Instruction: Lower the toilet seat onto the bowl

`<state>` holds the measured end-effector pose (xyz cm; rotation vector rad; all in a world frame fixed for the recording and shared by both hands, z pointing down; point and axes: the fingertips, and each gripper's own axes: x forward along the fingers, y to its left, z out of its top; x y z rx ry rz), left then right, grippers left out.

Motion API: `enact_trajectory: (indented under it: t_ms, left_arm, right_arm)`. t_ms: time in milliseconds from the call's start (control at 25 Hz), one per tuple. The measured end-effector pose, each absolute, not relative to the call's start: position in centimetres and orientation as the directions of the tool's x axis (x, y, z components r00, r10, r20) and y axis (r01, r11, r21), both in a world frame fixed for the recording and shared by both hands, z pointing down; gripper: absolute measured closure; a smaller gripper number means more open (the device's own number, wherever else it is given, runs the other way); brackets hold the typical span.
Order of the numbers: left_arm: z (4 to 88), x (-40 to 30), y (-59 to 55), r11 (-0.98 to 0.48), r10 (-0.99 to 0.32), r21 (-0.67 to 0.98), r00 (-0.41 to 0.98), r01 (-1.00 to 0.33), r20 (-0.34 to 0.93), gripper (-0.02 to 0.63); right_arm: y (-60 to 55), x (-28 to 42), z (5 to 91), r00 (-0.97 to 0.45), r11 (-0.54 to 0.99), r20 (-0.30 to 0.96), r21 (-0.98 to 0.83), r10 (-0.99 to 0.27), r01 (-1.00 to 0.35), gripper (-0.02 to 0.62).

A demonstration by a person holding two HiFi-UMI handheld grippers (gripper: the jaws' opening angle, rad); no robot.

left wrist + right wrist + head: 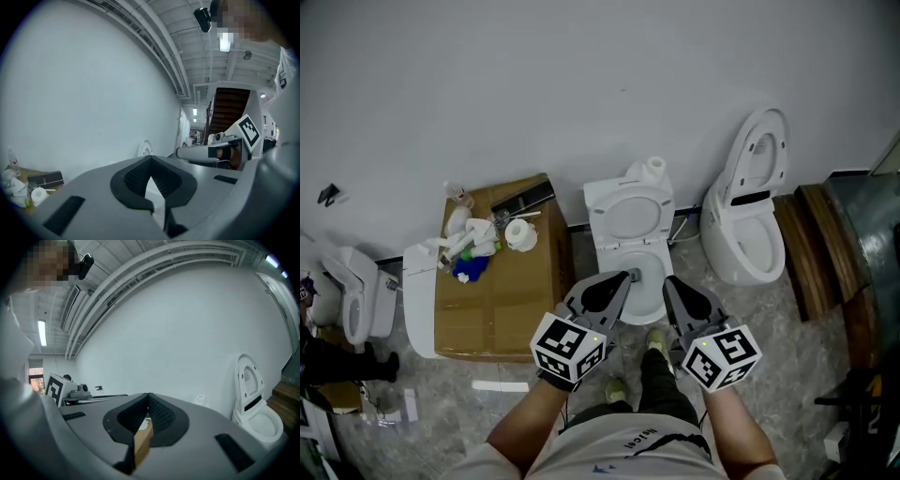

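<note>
In the head view the seat seems to stand up against the tank, above the open bowl, so the task is not yet done: all the lowering is left. The left gripper and the right gripper are near the front of the bowl, apart from the seat, with jaws together and empty. What is in the bowl cannot be told. Beside it a closed box serves as a surface; white bottles, a tape roll and a blue thing lie on it.

In the left gripper view the jaws of the left gripper are together, with nothing between them.

In the right gripper view the jaws of the right gripper are also together and empty. A second toilet stands at the right with its lid up.
</note>
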<state>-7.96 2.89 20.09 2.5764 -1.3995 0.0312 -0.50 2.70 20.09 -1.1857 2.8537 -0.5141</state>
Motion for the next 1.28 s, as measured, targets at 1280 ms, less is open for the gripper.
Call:
enact_trajectory:
  t_ms: [1280]
  left_arm:
    - [43.2,-12.7,-34.0,-0.53,-0.811,-0.082,0.477,-0.844,0.339,0.581]
  right_arm:
    - [-32.7,-8.3,39.5,-0.81,0.733,0.295,-0.348,-0.506,-0.585,0.58]
